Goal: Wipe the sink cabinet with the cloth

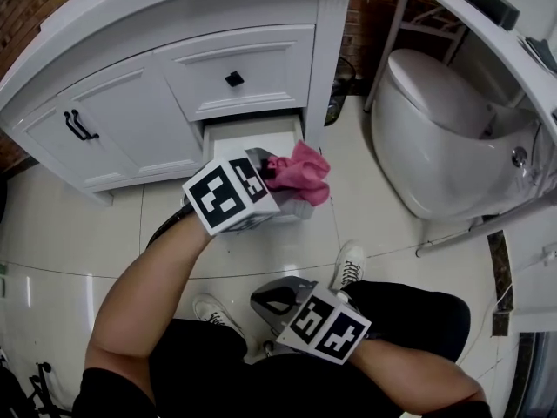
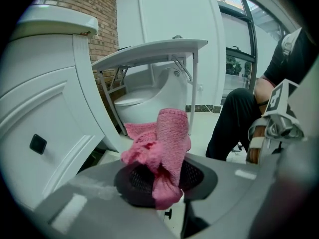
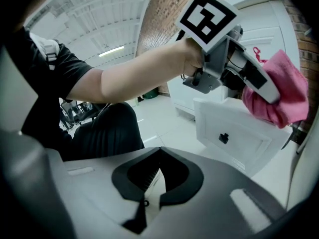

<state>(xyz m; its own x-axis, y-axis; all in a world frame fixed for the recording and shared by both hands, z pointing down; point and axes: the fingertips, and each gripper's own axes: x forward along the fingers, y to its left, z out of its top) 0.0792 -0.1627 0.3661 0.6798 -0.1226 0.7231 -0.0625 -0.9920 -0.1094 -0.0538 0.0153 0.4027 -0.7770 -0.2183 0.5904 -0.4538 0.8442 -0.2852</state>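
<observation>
Cloth pink; sink cabinet white, handles black; marker cubes black-and-white squares; wall red brick.

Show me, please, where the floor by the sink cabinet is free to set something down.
Bare tiles lie before the cabinet doors, left of the left gripper, and between the open drawer and the toilet. Crowded: the drawer front, with the pink cloth, and around the shoes.

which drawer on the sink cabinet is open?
The lower drawer, pulled out beneath the shut upper drawer with the black knob. The left gripper holds the pink cloth just over it.
</observation>
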